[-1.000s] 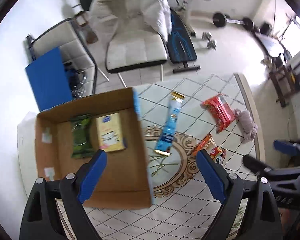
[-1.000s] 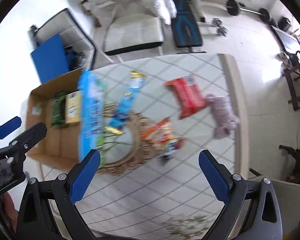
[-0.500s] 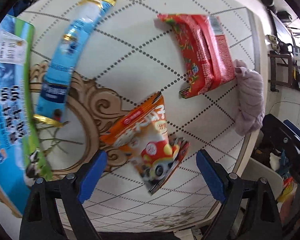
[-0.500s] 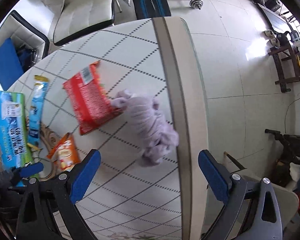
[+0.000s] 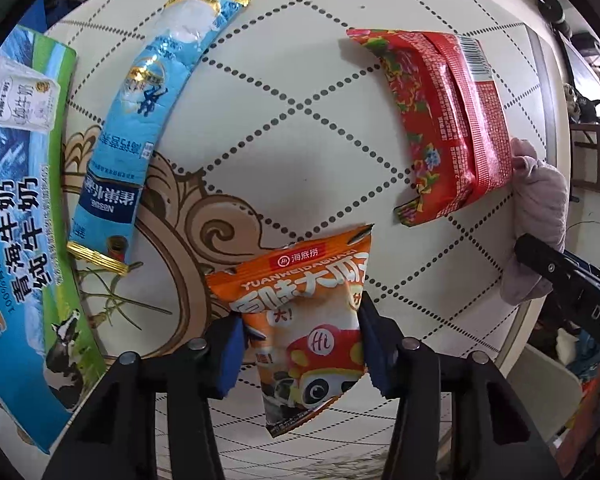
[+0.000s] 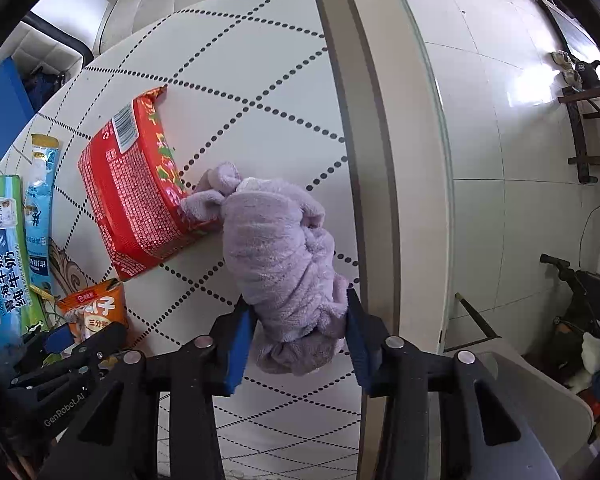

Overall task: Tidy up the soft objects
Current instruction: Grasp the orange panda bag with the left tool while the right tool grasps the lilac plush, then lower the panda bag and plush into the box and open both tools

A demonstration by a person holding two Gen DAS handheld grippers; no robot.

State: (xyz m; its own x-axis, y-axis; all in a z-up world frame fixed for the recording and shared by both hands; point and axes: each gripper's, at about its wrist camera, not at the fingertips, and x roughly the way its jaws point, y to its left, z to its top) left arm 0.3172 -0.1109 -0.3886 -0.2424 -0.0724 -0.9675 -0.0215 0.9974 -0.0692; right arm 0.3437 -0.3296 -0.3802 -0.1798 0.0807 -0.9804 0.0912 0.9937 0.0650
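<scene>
My left gripper (image 5: 300, 344) is shut on an orange snack bag (image 5: 304, 316) that lies on the patterned table (image 5: 300, 120). My right gripper (image 6: 298, 338) is shut on the near end of a lilac plush cloth (image 6: 284, 252) lying by the table's right edge. A red snack packet (image 5: 444, 120) lies beyond the orange bag; in the right wrist view the red packet (image 6: 136, 196) touches the cloth's far end. A long blue sachet (image 5: 148, 108) lies to the left. The cloth (image 5: 540, 216) and my right gripper's arm (image 5: 572, 280) show at the right of the left wrist view.
A blue and green milk carton box (image 5: 16, 200) lies along the table's left side. The table's beige rim (image 6: 384, 160) runs just right of the cloth, with tiled floor (image 6: 500, 160) beyond. A white chair (image 6: 148, 4) stands behind the table.
Both grippers have dropped to the table and closed. The left one has taken hold of the orange snack bag; the right one has taken hold of the lilac cloth.
</scene>
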